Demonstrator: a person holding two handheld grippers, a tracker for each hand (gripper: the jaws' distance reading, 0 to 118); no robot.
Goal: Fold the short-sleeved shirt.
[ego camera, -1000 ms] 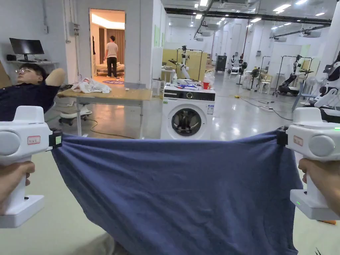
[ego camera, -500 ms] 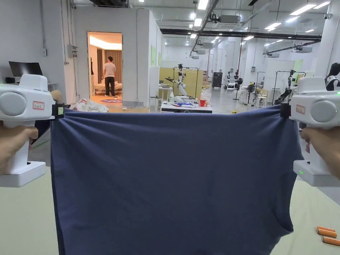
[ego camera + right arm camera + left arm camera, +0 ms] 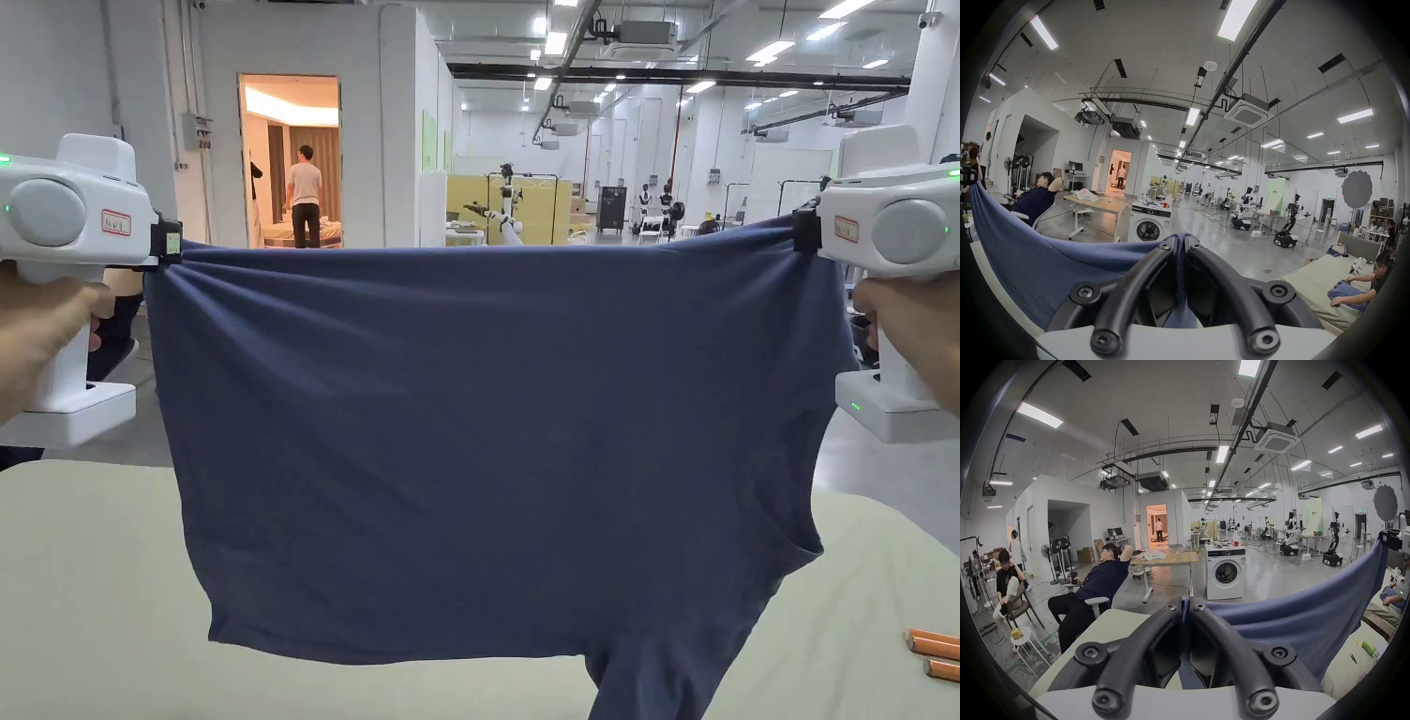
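Pale green table lay below the shirt, which hung in the air, stretched between left tool and right tool, each clamped on a top corner. No fold looked made; every fold remained.

No text can be read; the small red-framed labels on both white handles are blurred

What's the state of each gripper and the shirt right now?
left gripper: shut on the shirt's top edge, held up.
right gripper: shut on the shirt's other top corner, held up.
shirt: stretched wide between the grippers, hanging unfolded over the bed.
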